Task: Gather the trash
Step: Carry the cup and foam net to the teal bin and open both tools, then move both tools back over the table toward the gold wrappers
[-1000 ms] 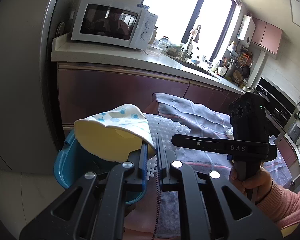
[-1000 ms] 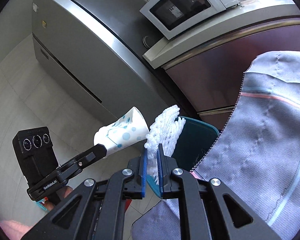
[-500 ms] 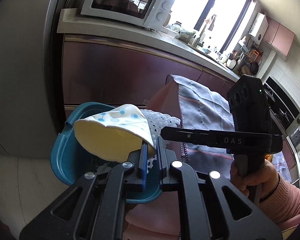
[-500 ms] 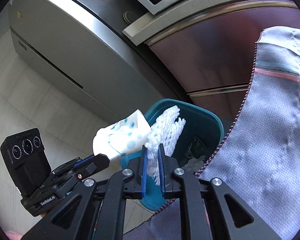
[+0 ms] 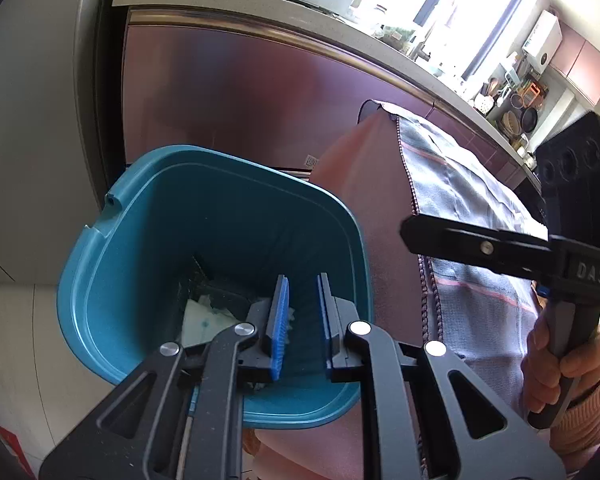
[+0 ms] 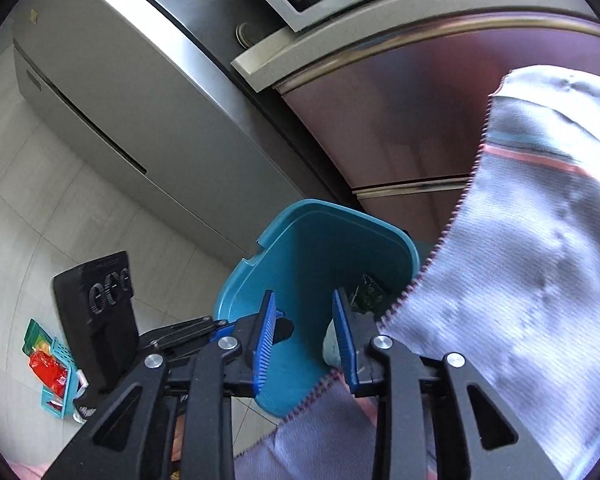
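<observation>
One teal trash bin [image 5: 112,292] stands on the floor against the steel fridge [image 6: 140,92] and maroon cabinet [image 5: 236,92], holding a dotted paper cup [image 5: 204,320], a dark green wrapper [image 6: 370,294] and scraps at the bottom. A grey striped cloth [image 5: 472,216] over a pink cover hangs beside the bin and hides its near edge in the right view. Two grippers hover over the bin mouth, left gripper [image 5: 302,304] and right gripper [image 6: 304,324], both jaws opening with nothing between them; a small teal basket [image 6: 58,380] of packets sits on the floor.
</observation>
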`<act>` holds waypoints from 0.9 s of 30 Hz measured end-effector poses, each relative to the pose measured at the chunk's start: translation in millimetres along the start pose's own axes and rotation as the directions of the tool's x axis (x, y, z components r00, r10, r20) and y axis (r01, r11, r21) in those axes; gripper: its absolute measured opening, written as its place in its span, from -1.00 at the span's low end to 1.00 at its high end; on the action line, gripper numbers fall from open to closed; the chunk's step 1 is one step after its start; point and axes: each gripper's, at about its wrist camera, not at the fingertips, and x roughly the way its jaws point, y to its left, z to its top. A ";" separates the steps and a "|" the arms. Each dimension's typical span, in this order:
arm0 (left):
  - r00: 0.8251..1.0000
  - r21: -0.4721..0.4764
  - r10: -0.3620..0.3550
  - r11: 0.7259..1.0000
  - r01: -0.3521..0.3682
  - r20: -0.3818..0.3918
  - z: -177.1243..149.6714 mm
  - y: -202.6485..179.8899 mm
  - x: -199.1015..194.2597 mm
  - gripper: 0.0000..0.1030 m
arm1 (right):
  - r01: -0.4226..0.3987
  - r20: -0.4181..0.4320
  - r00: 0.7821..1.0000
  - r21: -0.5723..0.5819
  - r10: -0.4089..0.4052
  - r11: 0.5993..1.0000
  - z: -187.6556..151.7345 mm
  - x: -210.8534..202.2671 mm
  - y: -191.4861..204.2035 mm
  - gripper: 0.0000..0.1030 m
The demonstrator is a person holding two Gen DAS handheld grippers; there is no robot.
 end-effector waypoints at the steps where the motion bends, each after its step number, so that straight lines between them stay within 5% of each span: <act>1: 1.000 -0.001 -0.003 1.000 0.003 0.009 -1.1 -1.5 -1.3 -0.72 | 0.000 0.007 1.000 -0.010 0.000 1.000 -1.8 -4.9 0.4 -0.43; 14: 0.979 0.146 -0.121 0.984 0.098 0.164 -0.8 -77.1 -50.7 -0.20 | 0.054 0.195 0.980 -0.136 -0.027 0.989 -32.8 -107.1 9.3 -0.11; 27: 0.946 0.338 -0.323 0.894 0.295 0.029 -24.2 -201.8 -25.4 -0.11 | 0.271 0.367 0.895 0.005 -0.253 0.963 -102.7 -227.0 -40.7 -0.10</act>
